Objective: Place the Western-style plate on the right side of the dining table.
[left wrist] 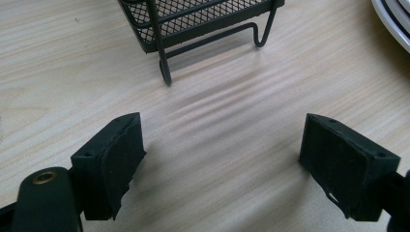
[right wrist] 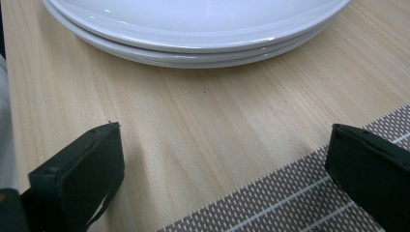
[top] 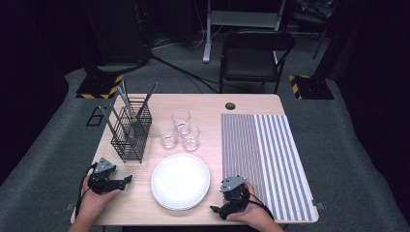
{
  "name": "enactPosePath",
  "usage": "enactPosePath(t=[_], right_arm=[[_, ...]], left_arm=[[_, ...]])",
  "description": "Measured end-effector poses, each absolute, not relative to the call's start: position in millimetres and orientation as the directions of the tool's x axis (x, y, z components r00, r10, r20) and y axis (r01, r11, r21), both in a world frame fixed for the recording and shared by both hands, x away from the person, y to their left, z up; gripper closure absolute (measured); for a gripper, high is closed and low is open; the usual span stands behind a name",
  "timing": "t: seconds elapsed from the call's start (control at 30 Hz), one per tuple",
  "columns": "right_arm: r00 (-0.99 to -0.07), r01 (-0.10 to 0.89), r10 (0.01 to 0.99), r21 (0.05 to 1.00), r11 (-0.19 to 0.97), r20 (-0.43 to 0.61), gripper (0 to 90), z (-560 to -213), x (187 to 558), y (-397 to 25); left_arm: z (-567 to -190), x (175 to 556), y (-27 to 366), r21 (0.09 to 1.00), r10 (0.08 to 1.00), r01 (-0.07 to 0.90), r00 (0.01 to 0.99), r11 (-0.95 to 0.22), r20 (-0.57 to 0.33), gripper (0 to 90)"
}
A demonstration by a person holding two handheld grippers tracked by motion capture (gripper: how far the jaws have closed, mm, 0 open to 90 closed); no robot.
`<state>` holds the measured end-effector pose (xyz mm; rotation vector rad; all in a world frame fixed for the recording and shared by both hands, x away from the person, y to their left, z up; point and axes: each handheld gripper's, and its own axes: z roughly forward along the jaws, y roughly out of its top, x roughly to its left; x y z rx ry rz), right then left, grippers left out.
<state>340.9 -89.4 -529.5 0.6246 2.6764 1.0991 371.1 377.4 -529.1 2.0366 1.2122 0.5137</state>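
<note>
A stack of white plates [top: 181,181] lies at the front middle of the wooden table [top: 208,104]. Three clear glasses [top: 181,129] stand behind it. A black wire caddy [top: 131,129] holding cutlery stands at the left. A striped placemat [top: 263,154] covers the right side. My left gripper [top: 124,181] rests open near the front left, pointing toward the plates; its view shows the caddy's feet [left wrist: 167,77] ahead and a plate rim [left wrist: 394,19]. My right gripper [top: 216,210] is open at the front, between plates [right wrist: 193,29] and placemat [right wrist: 290,203]. Nothing is between either pair of jaws.
A black folding chair [top: 254,55] stands beyond the table's far edge. A round cable hole [top: 230,106] sits near the far edge. Grey carpet surrounds the table, with stand bases marked in yellow and black at back left and right.
</note>
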Motion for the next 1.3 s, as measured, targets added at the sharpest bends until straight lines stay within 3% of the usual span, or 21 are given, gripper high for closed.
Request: enactPosePath(t=[0.83,1.17,1.3], right_arm=[[-0.893,0.316,0.450,0.704,0.636,-0.005,0.0,-529.5,340.5,-89.3],[-0.892,0.317,0.452,0.706,0.634,-0.005,0.3,-529.4,340.6,-89.4],[-0.886,0.321,0.464,0.714,0.622,-0.006,5.2,-528.8,340.7,-91.2]], left_arm=[[-529.2,371.6,377.6,0.744,0.882,0.594,0.470,-0.305,-0.014,18.0],[-528.6,370.6,379.0,0.749,0.891,0.595,0.455,-0.290,-0.017,23.6],[-527.0,370.4,379.3,0.749,0.890,0.602,0.454,-0.276,-0.037,27.7]])
